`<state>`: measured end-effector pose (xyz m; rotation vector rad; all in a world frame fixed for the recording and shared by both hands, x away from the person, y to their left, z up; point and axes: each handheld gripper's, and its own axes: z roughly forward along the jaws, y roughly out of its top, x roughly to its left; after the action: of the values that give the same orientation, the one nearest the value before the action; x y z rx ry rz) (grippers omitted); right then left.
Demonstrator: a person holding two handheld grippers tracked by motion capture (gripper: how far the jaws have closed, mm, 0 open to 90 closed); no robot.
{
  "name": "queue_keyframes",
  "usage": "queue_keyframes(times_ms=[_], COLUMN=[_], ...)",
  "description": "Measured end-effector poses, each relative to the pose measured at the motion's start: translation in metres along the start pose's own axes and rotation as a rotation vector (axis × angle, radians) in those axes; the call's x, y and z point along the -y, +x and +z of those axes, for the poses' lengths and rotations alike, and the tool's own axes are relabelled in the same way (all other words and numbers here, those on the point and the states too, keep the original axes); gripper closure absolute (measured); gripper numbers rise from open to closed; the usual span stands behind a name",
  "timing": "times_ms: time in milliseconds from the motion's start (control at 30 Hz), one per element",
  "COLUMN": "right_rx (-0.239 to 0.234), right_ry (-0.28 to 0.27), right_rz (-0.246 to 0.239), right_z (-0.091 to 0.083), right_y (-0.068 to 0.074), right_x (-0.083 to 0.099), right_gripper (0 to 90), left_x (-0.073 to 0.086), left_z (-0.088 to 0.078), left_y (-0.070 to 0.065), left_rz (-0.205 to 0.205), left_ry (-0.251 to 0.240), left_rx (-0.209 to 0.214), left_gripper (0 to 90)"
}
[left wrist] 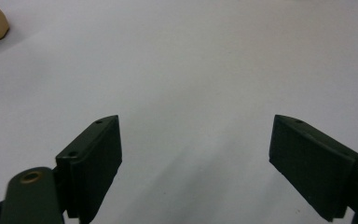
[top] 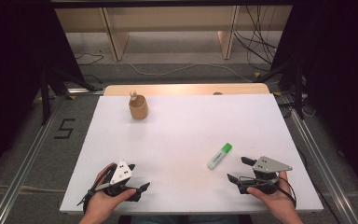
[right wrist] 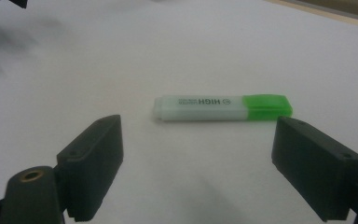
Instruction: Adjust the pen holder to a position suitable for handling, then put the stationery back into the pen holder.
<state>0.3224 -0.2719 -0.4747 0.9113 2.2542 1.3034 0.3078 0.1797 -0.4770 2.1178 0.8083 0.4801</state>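
- Highlighter (top: 219,156), white-bodied with a green cap, lies flat on the white tabletop (top: 182,140), right of centre, just ahead and to the left of the right gripper (top: 239,170).
- White board covers the table almost to its edges; a strip of bare wood (top: 186,89) shows along the far side. Grey floor surrounds the table, with a metal rail (top: 25,172) on either side and a black "5" (top: 64,129) marked on the floor at the left.
- Right gripper sits at the near right corner, held low over the board by the person's right hand (top: 272,198). Its jaws stand wide apart with nothing between them; in the right gripper view the highlighter (right wrist: 221,108) lies crosswise just beyond the tips, untouched, cap toward the right jaw.
- Left gripper (top: 141,189) rests at the near left, in the left hand (top: 105,203), pointing toward the table's middle. Its jaws are also spread wide over bare white surface.
- Nothing stands between the right gripper and the highlighter.
- Far back, left of centre, a small wooden cup (top: 138,107) stands upright, well apart from both grippers, with a small pale thing sticking out of it that is too small to identify.
- Beyond the table are wooden shelf legs (top: 114,35) and loose cables (top: 256,46) on the floor.
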Motion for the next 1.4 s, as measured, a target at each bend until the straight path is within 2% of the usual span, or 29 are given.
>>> queue_keyframes(times_ms=[867, 1033, 1133, 1233, 1300, 1400], right_rx=[0.005, 0.01, 0.017, 0.019, 0.02, 0.023], right_ry=[-0.013, -0.014, -0.009, -0.015, -0.012, -0.009], right_rz=[-0.003, -0.003, 0.003, 0.006, 0.005, 0.01], right_z=[-0.006, -0.006, -0.005, -0.004, -0.003, -0.004], right_y=[0.0, 0.0, -0.001, -0.002, -0.003, -0.003], right_x=[0.003, 0.002, 0.002, 0.002, 0.001, 0.002], right_gripper=[17.4, 17.3, 17.4, 17.4, 17.3, 17.4], left_x=[-0.004, -0.006, -0.009, -0.013, -0.023, -0.035], left_z=[0.005, 0.007, 0.01, 0.014, 0.023, 0.034], left_y=[-0.002, -0.004, -0.006, -0.01, -0.02, -0.032], left_rz=[0.019, 0.004, -0.016, -0.011, -0.003, 0.027], left_ry=[0.007, -0.006, -0.015, -0.013, -0.015, -0.01], left_rx=[-0.002, -0.002, 0.018, 0.039, 0.071, 0.088], left_gripper=[17.0, 18.7, 19.9, 22.5, 21.9, 21.4])
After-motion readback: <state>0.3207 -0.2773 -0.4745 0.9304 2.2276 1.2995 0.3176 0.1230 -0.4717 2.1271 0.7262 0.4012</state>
